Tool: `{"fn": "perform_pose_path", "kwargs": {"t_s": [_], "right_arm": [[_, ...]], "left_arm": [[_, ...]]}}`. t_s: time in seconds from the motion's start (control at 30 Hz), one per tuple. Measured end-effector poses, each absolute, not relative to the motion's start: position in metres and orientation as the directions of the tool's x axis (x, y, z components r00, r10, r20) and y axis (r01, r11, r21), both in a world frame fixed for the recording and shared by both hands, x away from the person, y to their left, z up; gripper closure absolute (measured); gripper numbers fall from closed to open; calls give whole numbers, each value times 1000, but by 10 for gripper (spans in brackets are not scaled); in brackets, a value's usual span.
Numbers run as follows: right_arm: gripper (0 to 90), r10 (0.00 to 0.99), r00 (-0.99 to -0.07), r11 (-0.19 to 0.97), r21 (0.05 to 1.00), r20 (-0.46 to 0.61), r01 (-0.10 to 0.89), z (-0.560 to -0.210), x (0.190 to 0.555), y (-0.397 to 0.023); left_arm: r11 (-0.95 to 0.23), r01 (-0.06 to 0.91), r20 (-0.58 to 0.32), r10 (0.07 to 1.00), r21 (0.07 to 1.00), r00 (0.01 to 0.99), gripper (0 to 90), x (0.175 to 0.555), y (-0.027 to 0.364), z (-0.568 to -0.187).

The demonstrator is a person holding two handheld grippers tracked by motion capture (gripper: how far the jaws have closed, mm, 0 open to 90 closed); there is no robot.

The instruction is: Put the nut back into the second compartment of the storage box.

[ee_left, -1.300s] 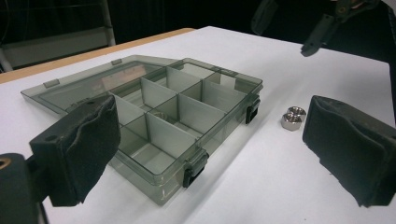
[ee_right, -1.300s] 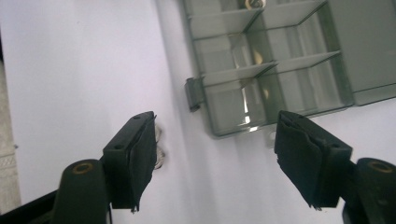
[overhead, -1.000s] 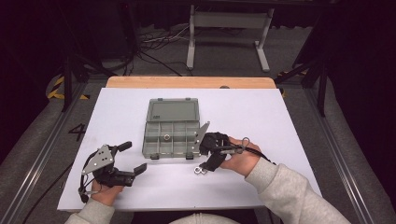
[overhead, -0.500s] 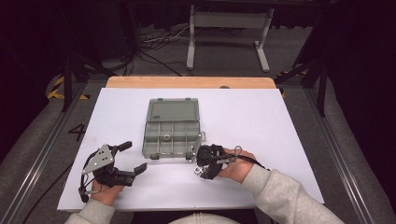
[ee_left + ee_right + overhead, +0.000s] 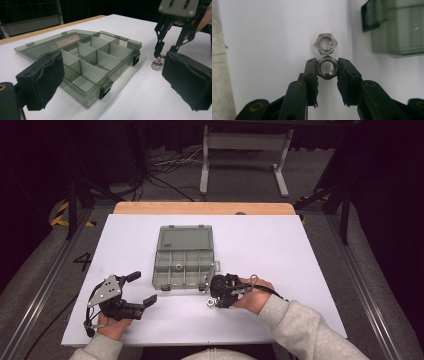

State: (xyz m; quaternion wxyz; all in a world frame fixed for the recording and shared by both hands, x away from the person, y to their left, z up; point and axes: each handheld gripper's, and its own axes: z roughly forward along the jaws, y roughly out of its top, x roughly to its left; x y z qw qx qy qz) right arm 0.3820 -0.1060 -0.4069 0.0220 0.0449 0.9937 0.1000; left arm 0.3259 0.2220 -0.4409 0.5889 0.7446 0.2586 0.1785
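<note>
A grey see-through compartment box (image 5: pixel 185 260) lies open on the white table, with one small part in a middle cell. Two steel hex nuts lie just right of its front corner. In the right gripper view my right gripper (image 5: pixel 327 64) points down with its pads pressed on the nearer hex nut (image 5: pixel 321 73). Its jaws have just been closing onto that nut. The second nut (image 5: pixel 317 45) lies touching it on the far side. My left gripper (image 5: pixel 143 288) rests at the front left, open and holding nothing. In the left gripper view it faces the box (image 5: pixel 82 62) and the right gripper (image 5: pixel 166 52).
The box's lid (image 5: pixel 186 238) lies flat behind the compartments. Bare white tabletop (image 5: pixel 280 250) spreads to the right and behind. A wooden strip (image 5: pixel 200 208) edges the far side. A metal stand and cables sit on the floor beyond.
My right gripper has sunk onto the nuts beside the box's front right corner and its jaws have closed. The left gripper has stayed put.
</note>
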Motion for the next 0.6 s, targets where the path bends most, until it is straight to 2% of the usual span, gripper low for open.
{"fn": "perform_pose_path", "kwargs": {"t_s": [0.3,0.6], "right_arm": [[701,89,-988,956,287,-123,50,-348,401,-85],[701,99,-983,952,302,-152,49,-330,439,-47]], "left_arm": [[-165,171,-40,597,971,801,50,324,226,-440],[-152,173,-49,597,973,801,51,323,227,-440]]}}
